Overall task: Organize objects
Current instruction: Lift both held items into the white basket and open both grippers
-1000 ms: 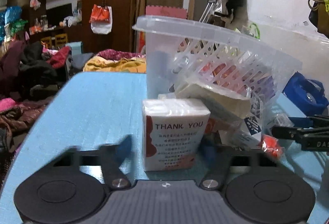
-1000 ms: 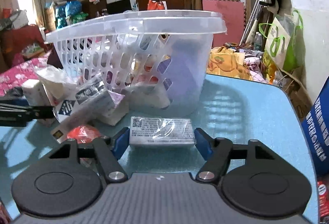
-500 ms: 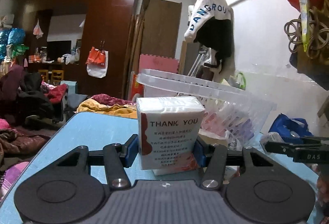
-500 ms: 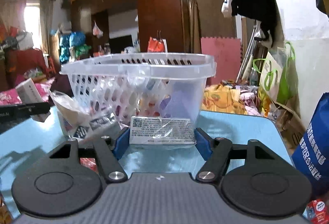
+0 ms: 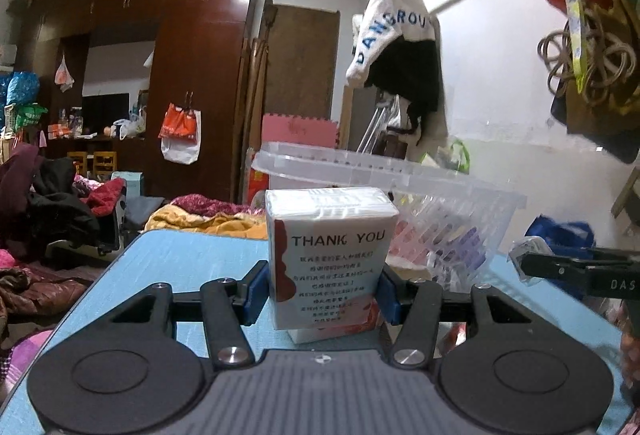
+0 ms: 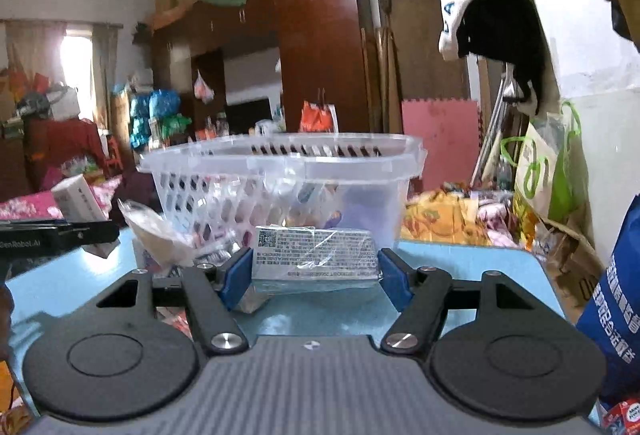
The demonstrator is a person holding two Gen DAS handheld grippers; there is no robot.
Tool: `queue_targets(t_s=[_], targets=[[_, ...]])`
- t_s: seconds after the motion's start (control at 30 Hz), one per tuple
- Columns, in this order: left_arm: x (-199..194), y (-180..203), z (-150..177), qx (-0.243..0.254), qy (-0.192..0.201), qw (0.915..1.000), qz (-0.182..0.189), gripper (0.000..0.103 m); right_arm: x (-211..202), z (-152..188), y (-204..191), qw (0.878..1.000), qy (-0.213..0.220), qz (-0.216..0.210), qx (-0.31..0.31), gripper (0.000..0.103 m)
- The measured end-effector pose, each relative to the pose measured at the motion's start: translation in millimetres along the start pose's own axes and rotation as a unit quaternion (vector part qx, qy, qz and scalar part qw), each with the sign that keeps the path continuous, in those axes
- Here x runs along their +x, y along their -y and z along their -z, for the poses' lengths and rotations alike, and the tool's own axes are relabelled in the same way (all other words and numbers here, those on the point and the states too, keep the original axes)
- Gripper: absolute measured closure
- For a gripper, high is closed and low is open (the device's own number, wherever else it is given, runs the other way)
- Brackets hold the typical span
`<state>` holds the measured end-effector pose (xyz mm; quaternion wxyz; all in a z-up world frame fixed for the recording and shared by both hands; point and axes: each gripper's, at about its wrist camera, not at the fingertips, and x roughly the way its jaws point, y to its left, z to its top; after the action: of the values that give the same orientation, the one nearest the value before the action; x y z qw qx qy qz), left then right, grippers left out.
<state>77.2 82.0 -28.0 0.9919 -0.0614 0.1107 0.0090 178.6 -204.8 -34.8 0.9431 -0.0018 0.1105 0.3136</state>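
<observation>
My left gripper [image 5: 322,293] is shut on a white tissue pack [image 5: 330,255] printed "THANK YOU" and holds it above the blue table [image 5: 172,259], in front of the clear plastic basket [image 5: 440,211]. My right gripper [image 6: 316,273] is shut on a flat plastic-wrapped packet [image 6: 314,253], held above the table in front of the same basket [image 6: 280,175]. The basket holds several packets. The left gripper with its tissue pack [image 6: 78,197] shows at the left of the right wrist view. The right gripper [image 5: 576,269] shows at the right of the left wrist view.
Loose packets [image 6: 160,235] lie on the table beside the basket. A blue bag [image 6: 616,295] stands at the table's right edge. Beds with clothes [image 5: 52,203], a brown wardrobe [image 5: 192,75] and a hanging jacket [image 5: 396,47] surround the table.
Both grippers have risen with their loads: the left closed on the tissue pack and lifted it off the table, the right lifted the wrapped packet. The basket now sits lower in both views.
</observation>
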Motion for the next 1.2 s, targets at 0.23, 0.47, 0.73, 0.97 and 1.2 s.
queue_targets(t_s=[0.23, 0.47, 0.73, 0.97, 1.2], targets=[[-11.0, 0.9, -25.7, -0.032, 0.003, 0.9984, 0.046, 0.045, -32.8, -12.4, -10.4, 0.997, 0.070, -0.021, -0.003, 0.033], [23.9, 13.0, -111.4, -0.031, -0.006, 0.9973, 0.066, 0.045, 7.7, -98.4, -24.3, 0.998, 0.042, -0.031, -0.042, 0.033], [137.6, 18.0, -130.8, -0.037, -0.128, 0.9904, 0.037, 0.030, 113.3, -135.1, -23.3, 0.997, -0.042, 0.011, -0.071, 0.017], [98.2, 19.0, -130.6, -0.021, -0.090, 0.9955, 0.022, 0.021, 74.4, -120.5, -18.7, 0.998, -0.028, 0.001, -0.057, 0.002], [14.0, 22.4, -80.3, 0.019, -0.045, 0.9985, 0.025, 0.002, 18.9, -43.7, -29.9, 0.995, -0.070, -0.068, -0.038, 0.000]])
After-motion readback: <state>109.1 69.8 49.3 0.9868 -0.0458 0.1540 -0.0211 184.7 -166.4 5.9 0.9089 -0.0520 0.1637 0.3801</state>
